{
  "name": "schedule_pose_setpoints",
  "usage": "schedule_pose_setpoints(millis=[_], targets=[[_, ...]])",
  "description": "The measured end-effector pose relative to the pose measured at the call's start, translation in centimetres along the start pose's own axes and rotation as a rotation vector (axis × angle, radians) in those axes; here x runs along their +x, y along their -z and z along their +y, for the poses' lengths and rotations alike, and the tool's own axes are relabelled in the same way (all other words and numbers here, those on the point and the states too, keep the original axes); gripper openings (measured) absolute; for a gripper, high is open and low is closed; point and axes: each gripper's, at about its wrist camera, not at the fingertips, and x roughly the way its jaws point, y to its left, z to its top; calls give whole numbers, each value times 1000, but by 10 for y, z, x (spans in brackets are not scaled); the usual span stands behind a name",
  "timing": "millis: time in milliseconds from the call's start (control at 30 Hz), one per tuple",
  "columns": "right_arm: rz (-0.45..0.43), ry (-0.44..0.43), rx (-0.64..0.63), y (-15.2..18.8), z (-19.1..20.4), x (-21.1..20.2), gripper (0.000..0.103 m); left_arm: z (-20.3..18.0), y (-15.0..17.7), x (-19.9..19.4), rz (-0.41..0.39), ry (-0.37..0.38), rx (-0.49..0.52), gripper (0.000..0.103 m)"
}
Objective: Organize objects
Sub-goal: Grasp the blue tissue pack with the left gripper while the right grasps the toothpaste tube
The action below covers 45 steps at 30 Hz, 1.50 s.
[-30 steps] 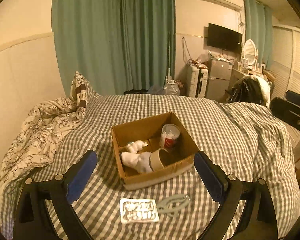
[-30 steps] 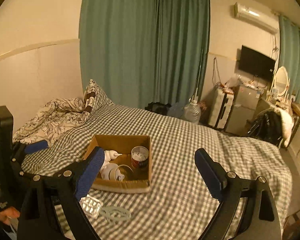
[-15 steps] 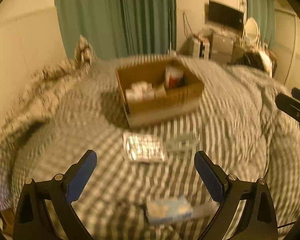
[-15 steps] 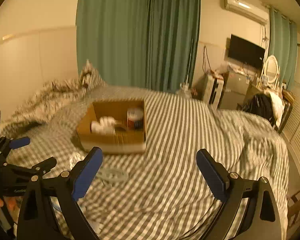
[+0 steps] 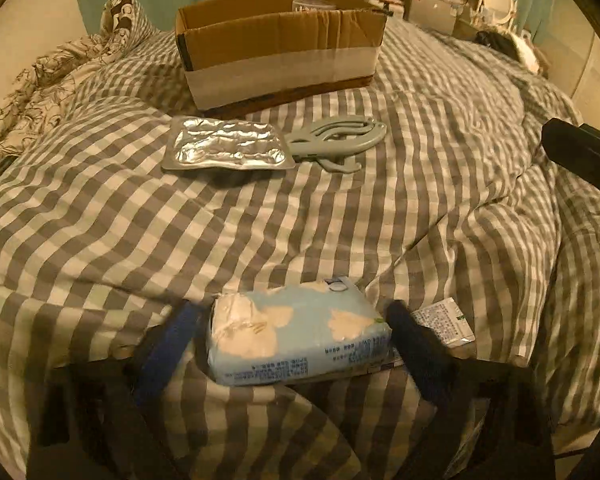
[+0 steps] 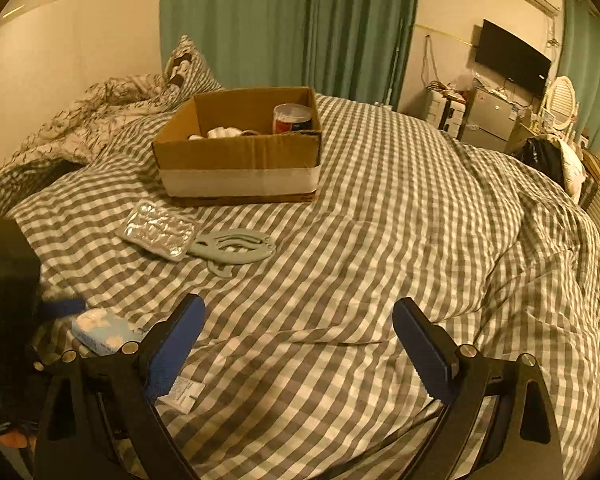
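Observation:
A light blue tissue pack (image 5: 300, 332) lies on the checked bed between the fingers of my left gripper (image 5: 294, 320), which is open with a pad at each end of the pack. The pack also shows in the right wrist view (image 6: 104, 330). A silver blister pack (image 5: 226, 148) and a grey plastic clip (image 5: 338, 140) lie farther ahead, in front of a cardboard box (image 5: 280, 60). The box (image 6: 240, 152) holds a red-labelled cup (image 6: 292, 118) and white items. My right gripper (image 6: 298, 332) is open and empty above the bedcover.
A small white sachet (image 5: 446, 320) lies by the left gripper's right finger, also seen in the right wrist view (image 6: 182, 394). A rumpled floral duvet and pillow (image 6: 112, 108) sit at the far left. Furniture and a dark bag (image 6: 540, 156) stand beyond the bed's right side.
Both grippers have dropped lower and tilted down toward the bed. The left gripper has come down around the tissue pack, which was out of view a second ago.

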Motion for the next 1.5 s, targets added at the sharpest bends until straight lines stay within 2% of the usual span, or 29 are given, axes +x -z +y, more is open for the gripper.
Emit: schedule_pose_setpoints(millis=[100, 167, 233, 333, 500, 667, 833, 867, 933, 1067, 1167, 1200, 1233, 1500], targets=[[-2, -9, 12, 0, -2, -2, 95, 5, -6, -6, -7, 37, 9, 77], [-1, -23, 8, 0, -1, -3, 95, 15, -15, -22, -59, 36, 7, 77], [2, -55, -13, 2, 3, -2, 95, 27, -25, -45, -140, -10, 1, 77], [22, -108, -78, 4, 19, 2, 95, 40, -33, -66, -197, -63, 18, 77], [38, -208, -226, 17, 62, 7, 95, 51, -36, -62, -177, -98, 9, 77], [120, -295, -334, 41, 101, 28, 93, 57, -35, -53, -168, -123, 17, 77], [172, -297, -367, 52, 122, 52, 73, 67, -36, -53, -174, -113, 1, 77], [180, -307, -369, 53, 124, 56, 72, 70, -37, -54, -178, -115, -5, 77], [209, -343, -361, 56, 128, 63, 63, 74, -38, -56, -184, -119, -16, 77], [226, -342, -365, 60, 128, 70, 57, 86, -39, -57, -184, -120, -46, 77], [197, -344, -338, 53, 121, 63, 40, 88, -41, -58, -186, -115, -55, 77], [189, -346, -320, 49, 117, 61, 26, 87, -40, -58, -188, -113, -53, 77], [182, -354, -299, 46, 113, 59, 20, 85, -40, -58, -189, -110, -48, 77], [103, -361, -213, 17, 88, 36, 20, 77, -43, -59, -202, -93, -38, 77]])
